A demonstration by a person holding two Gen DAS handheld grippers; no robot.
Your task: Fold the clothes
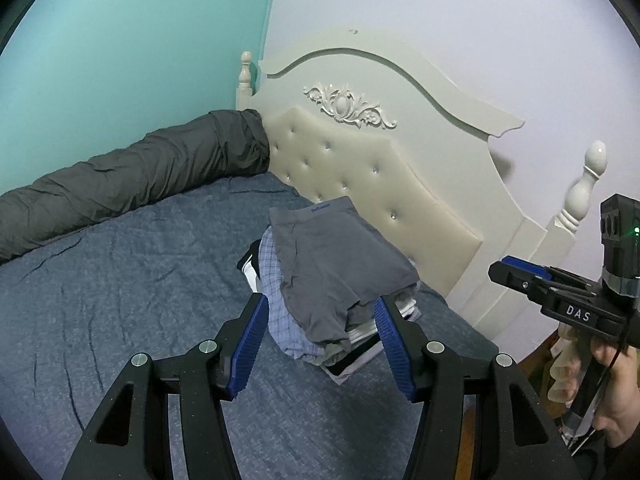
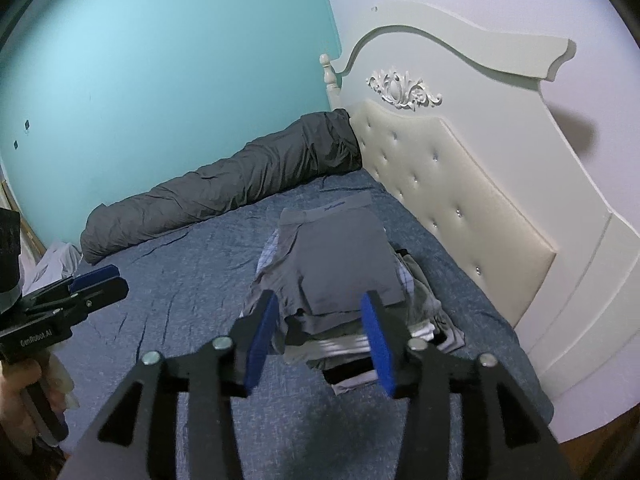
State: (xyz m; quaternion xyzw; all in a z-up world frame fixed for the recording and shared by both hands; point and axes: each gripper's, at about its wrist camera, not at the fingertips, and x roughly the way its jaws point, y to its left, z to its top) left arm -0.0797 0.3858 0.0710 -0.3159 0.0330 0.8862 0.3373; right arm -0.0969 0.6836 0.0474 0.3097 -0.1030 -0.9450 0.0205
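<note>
A stack of folded clothes (image 1: pixel 328 300) sits on the blue bedspread (image 1: pixel 120 280), close to the cream tufted headboard (image 1: pixel 380 208) and well apart from the dark grey rolled duvet (image 1: pixel 140 176) that lies along the teal wall (image 1: pixel 120 40) on the far side of the bed. On top of the stack lies a pair of grey boxer briefs (image 1: pixel 336 256), folded flat, its waistband turned toward the far wall. Beneath the briefs a blue checked garment (image 1: pixel 276 312) sticks out on the side away from the headboard, and black-and-white pieces show at the near end of the stack.

The left gripper (image 1: pixel 320 344) hovers just short of the stack's near end, pointing down at it. Its blue-padded jaws stand about half open, with nothing between the pads; the stack lies beyond the fingertips, untouched. The right gripper (image 2: pixel 320 340) hangs in the same way before the stack, jaws parted to a middling width and holding nothing. In the left wrist view the right gripper (image 1: pixel 520 276) shows from the side, on the headboard's side of the stack, carried by a hand (image 1: pixel 612 392). A white bundle of cloth (image 2: pixel 60 264) lies at the far corner from the headboard, past the duvet's end.
</note>
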